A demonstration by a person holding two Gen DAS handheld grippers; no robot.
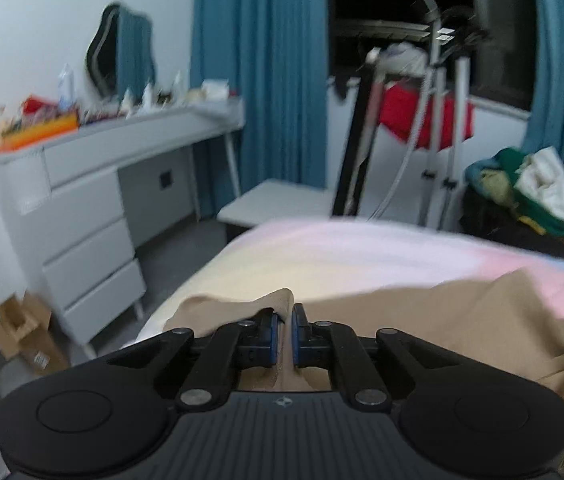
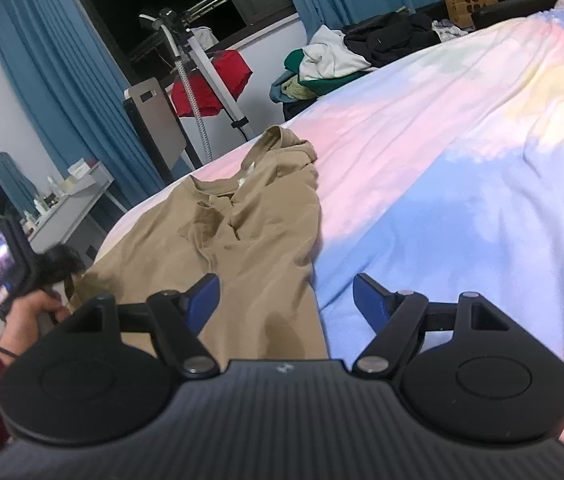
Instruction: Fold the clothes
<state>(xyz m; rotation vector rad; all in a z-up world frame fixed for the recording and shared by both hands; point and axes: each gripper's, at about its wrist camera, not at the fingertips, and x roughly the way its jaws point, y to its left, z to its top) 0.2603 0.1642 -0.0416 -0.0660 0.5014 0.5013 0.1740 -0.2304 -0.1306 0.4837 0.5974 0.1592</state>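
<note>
Pastel bedspread | left hand-held gripper pinching tan shirt | right hand-held gripper spread wide | no legible writing

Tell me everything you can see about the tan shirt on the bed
The tan shirt is a plain khaki garment of soft, knit-looking cloth, lying crumpled and wrinkled on the pastel bedsheet, not yet folded. Its ribbed neckline points toward the far edge of the bed, with a pale label showing inside. The left gripper has its fingers shut on a pinched fold of the fabric near one edge. The right gripper hangs open above the near part of the shirt, one finger over the cloth and the other over the sheet.
</note>
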